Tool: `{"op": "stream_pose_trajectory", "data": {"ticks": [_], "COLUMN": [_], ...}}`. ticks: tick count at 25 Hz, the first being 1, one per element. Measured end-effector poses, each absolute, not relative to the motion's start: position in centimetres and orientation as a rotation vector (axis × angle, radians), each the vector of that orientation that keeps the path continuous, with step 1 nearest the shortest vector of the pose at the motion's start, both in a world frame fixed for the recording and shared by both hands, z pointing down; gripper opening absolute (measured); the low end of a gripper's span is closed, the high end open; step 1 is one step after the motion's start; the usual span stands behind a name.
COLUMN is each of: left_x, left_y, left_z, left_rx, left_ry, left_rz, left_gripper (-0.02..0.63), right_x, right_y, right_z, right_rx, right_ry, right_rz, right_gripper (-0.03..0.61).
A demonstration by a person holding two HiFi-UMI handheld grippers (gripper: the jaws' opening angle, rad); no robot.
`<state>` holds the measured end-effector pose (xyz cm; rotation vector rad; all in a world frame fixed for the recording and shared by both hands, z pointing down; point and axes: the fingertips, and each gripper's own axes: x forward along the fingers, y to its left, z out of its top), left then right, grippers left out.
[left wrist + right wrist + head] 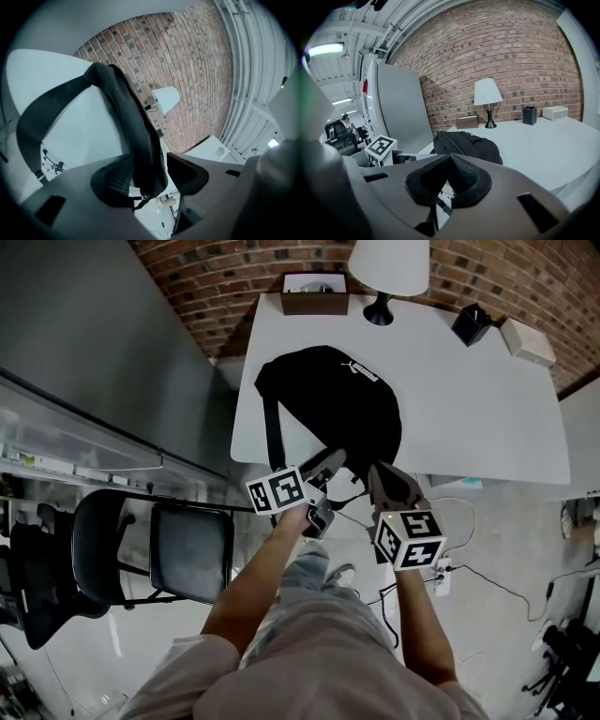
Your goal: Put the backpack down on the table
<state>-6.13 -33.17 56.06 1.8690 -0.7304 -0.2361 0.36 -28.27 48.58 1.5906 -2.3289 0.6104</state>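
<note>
The backpack [328, 404] lies on the white table [487, 409], toward its near left corner. Its lower end reaches the near edge, and a strap [274, 432] runs down its left side to that edge. The left tool [328, 465] points at the bag's near end from the left. In the left gripper view the left tool's [161, 164] jaws stand wide apart with a black strap [136, 126] running up between them. The strap lies against the left pad [112, 180] and stays clear of the other, so nothing is clamped. The right tool [380, 474] sits just beside the left one, over the bag's near edge. In the right gripper view the right tool's [451, 159] pads meet at their tips, and no view shows clearly whether anything is caught there. A thin strap end hangs below the pads, with the backpack [466, 145] just beyond them on the table. A lamp [386, 268] and a brown box [314, 294] stand at the far edge by the brick wall [497, 47], well apart from the bag. A black chair [155, 545] stands on the floor to the left of the person.
</note>
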Motion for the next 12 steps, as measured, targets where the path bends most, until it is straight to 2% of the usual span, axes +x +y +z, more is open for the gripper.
{"op": "stream_pose_trajectory", "data": {"ticks": [12], "left_x": [-7.6], "left_y": [-30.1], "left_z": [51.1], "left_rx": [2.026], "left_ry": [-0.84], "left_rz": [-0.189], "left_gripper": [0.206], "right_x": [-0.8], "right_y": [-25.8], "right_z": [46.1], "right_rx": [1.56], "right_ry": [-2.417], "right_rz": [0.563], "right_gripper": [0.002]}}
